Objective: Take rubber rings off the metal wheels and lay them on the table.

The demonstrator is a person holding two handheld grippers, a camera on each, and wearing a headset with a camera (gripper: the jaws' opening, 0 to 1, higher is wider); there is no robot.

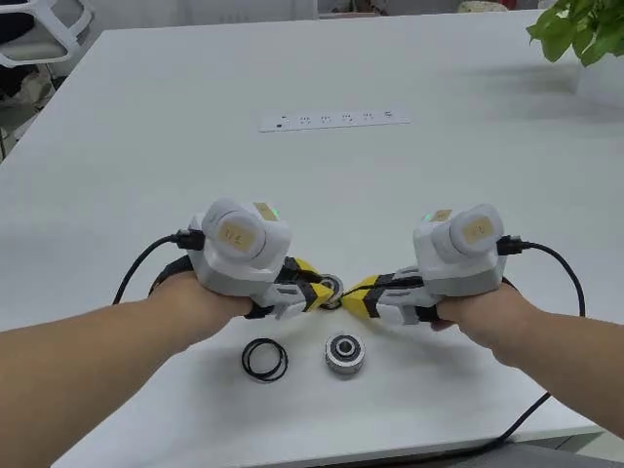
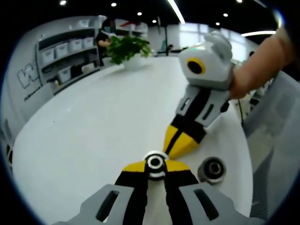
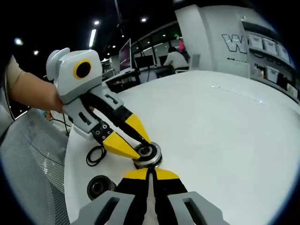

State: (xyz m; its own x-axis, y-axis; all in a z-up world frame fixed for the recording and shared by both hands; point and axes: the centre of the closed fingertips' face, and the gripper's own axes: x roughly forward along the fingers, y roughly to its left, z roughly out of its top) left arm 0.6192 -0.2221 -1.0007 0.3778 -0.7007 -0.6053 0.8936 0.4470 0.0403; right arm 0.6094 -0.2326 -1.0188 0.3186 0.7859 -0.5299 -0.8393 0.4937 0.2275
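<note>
My left gripper is shut on a small metal wheel, held just above the white table. In the left gripper view the wheel sits between my yellow jaw tips. My right gripper meets it from the right, its jaws shut, its tips against the wheel's rim. I cannot tell whether a ring is pinched there. Near the table's front edge lie loose black rubber rings and a second metal wheel, also seen in the right gripper view as rings and wheel.
A white power strip lies across the middle of the table. A potted plant stands at the far right corner. Black cables trail from both grippers toward the front edge. An office chair stands beyond the far left corner.
</note>
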